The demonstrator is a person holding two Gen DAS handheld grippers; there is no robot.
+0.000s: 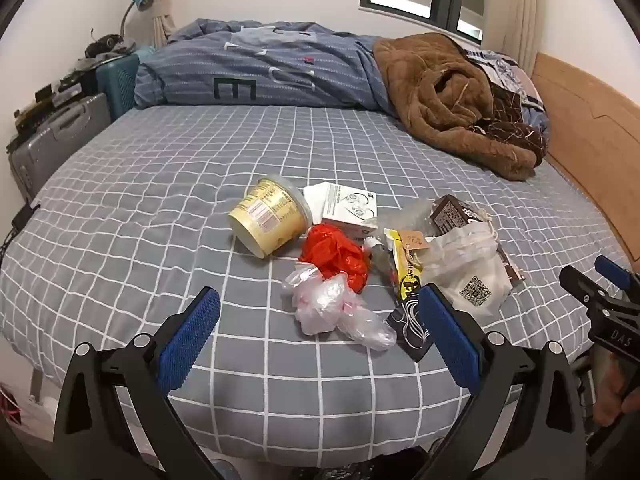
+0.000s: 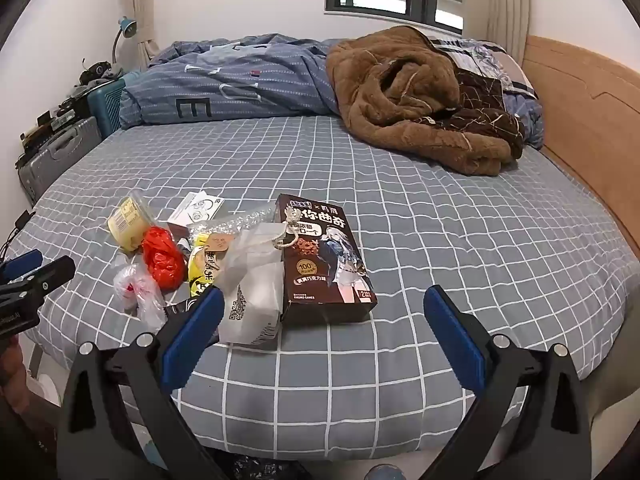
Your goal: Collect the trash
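Both tools are in my view over the near edge of the bed (image 1: 160, 184). The left gripper (image 1: 320, 330) and the right gripper (image 2: 324, 328) have their jaws spread to full width, and neither grips anything.

The trash lies in one loose heap on the checked sheet: yellow tub (image 1: 270, 220) tipped on its side, red bag (image 1: 336, 254), clear bag (image 1: 336, 310), white pouch (image 2: 252, 284), brown box (image 2: 324, 260). No bin or sack is visible in either view.

I judge the step to be the approach, with no item yet taken. Next I would lower the left gripper onto the clear bag, which is nearest. The film is soft and may slip.
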